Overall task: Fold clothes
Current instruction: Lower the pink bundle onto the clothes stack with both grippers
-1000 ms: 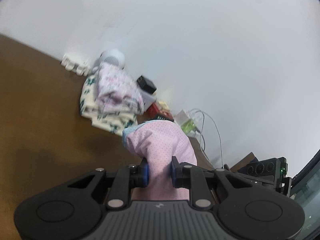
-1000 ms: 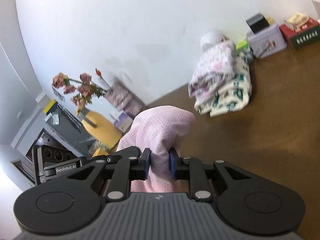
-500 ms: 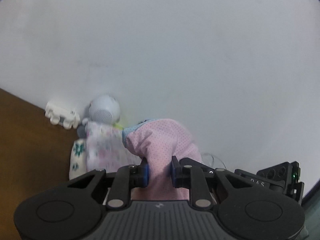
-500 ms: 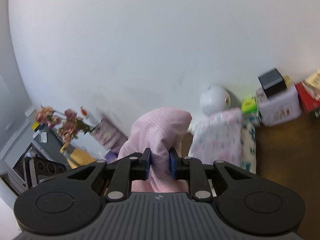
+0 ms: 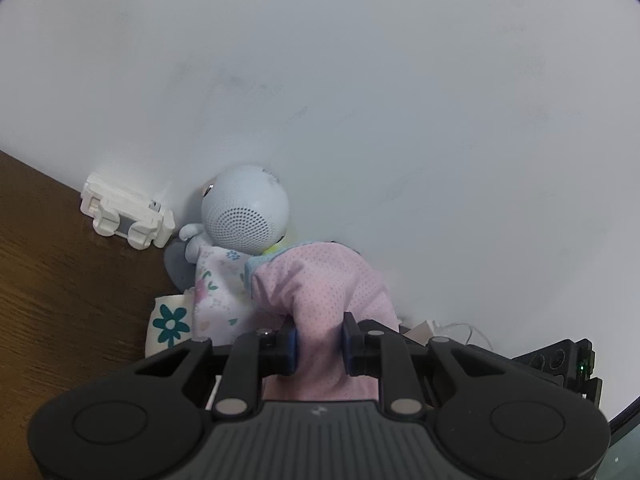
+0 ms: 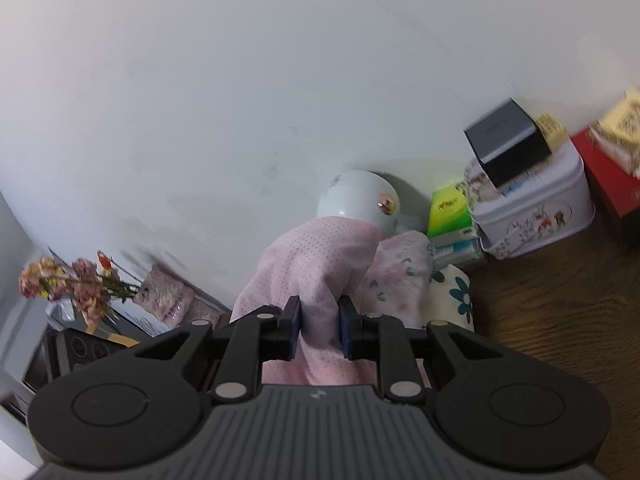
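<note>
A pink dotted garment (image 5: 320,292) with a light blue edge bunches between the pads of my left gripper (image 5: 320,340), which is shut on it. My right gripper (image 6: 319,328) is shut on the same pink garment (image 6: 320,264). Just beyond both grippers lies a pile of folded clothes: a pale floral piece (image 5: 218,280) on top of a cream piece with teal flowers (image 5: 170,322). In the right wrist view the floral piece (image 6: 400,268) and the cream piece (image 6: 456,292) sit right of the pink cloth. The held garment hangs over the near side of the pile.
A round white speaker (image 5: 244,208) stands against the white wall behind the pile, with a white holder (image 5: 126,216) to its left on the brown wooden table (image 5: 60,288). A decorated tin (image 6: 532,208) with a black box (image 6: 508,140) on it, tissue packs (image 6: 450,210) and a red box (image 6: 608,176) stand at the right.
Both grippers have carried the pink garment across the table toward the wall. The folded pile and the speaker, farther off before, now lie right in front of the fingers.
</note>
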Tool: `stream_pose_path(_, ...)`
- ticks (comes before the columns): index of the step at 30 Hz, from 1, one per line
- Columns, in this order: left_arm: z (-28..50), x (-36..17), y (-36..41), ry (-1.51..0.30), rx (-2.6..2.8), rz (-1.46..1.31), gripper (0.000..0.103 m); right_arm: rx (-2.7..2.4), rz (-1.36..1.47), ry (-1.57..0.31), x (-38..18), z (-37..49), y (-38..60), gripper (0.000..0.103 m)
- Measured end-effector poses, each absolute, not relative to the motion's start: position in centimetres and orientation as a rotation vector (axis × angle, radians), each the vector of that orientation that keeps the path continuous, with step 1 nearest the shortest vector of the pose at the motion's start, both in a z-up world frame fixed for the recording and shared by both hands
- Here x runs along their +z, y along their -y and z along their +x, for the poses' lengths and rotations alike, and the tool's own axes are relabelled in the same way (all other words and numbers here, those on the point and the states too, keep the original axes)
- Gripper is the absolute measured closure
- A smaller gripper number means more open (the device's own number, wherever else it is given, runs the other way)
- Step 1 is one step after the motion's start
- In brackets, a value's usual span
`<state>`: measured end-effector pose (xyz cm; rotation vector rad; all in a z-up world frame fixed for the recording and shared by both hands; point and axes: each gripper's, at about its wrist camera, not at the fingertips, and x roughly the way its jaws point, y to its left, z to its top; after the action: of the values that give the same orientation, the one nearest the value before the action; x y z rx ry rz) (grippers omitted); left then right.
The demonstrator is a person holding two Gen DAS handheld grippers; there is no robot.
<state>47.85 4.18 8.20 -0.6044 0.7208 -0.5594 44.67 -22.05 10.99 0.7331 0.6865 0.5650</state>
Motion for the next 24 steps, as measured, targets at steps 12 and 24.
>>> stream_pose_path(12,47.8,7.5,-5.4,-0.697,-0.518,-0.675,0.062,0.556,0.781,-0.667,9.9,44.9,22.1,0.062)
stream_pose_path(24,44.5,12.7,-3.5,-0.428,-0.430,-0.417,0.062,0.420,0.572,-0.489,14.1,42.4,22.0,0.051)
